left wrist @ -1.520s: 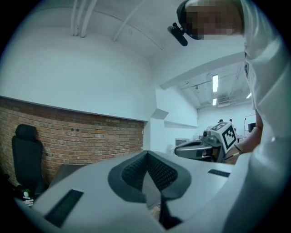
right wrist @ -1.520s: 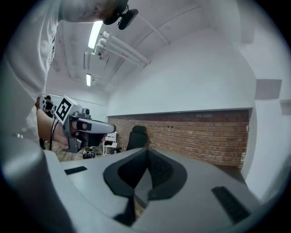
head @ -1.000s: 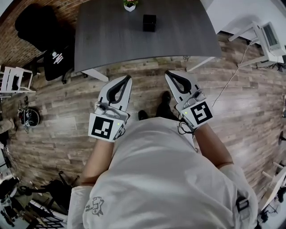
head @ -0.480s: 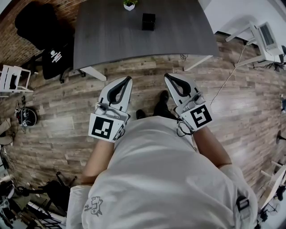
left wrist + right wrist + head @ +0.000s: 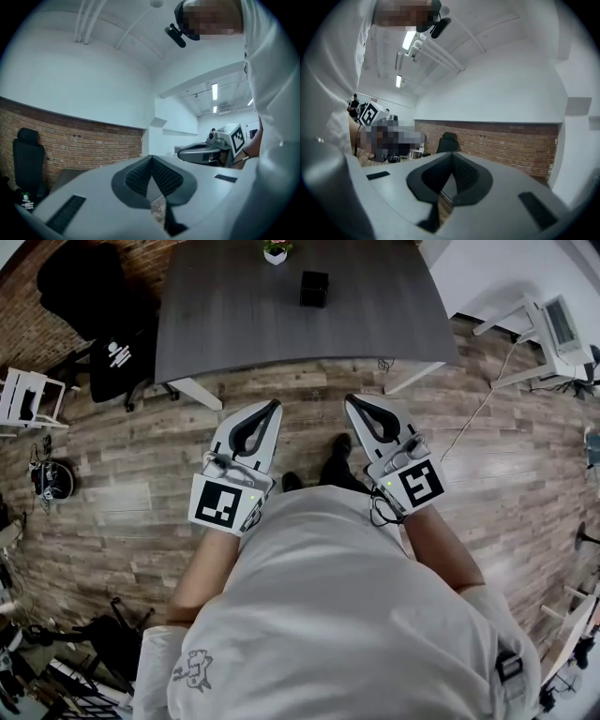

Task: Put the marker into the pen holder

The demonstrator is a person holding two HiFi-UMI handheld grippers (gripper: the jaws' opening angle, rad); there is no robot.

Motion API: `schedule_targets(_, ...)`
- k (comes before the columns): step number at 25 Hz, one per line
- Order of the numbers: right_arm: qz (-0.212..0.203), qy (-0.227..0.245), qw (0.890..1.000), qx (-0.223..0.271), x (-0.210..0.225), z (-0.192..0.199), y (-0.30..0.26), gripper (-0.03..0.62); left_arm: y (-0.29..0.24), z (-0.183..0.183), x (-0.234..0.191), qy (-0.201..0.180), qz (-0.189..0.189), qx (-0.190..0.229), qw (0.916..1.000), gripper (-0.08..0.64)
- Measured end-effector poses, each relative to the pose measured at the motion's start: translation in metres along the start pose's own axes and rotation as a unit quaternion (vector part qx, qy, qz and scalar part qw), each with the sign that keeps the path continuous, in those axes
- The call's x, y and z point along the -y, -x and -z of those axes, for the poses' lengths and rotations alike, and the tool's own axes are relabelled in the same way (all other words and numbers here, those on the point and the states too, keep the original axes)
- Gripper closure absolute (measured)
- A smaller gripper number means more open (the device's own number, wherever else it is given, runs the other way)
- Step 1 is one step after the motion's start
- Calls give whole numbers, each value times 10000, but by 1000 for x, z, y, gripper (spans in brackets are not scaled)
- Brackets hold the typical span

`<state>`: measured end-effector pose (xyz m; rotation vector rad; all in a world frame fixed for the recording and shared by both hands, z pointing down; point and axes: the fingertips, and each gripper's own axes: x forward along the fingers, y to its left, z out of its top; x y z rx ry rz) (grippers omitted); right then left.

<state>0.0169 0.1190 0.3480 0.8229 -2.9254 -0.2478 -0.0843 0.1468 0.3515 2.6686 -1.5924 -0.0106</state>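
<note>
No shift is noted — left hand-held gripper (image 5: 273,405) and right hand-held gripper (image 5: 350,399) are kept clenched, empty, far from the pen holder (image 5: 314,288).

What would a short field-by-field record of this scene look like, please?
left gripper: jaws together, nothing between them
right gripper: jaws together, nothing between them
table: grey, ahead of both grippers
pen holder: black, on the table's far part
potted plant: at the table's far edge, left of the pen holder
marker: not seen in any view
office chair: black, left of the table
</note>
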Motion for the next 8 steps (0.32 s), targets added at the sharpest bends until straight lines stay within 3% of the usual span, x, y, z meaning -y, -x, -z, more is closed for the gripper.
schedule_targets(8,-49,-127,9999,-28,0,-4,0,589,-1,-4,2,0,18,-5,10000,549)
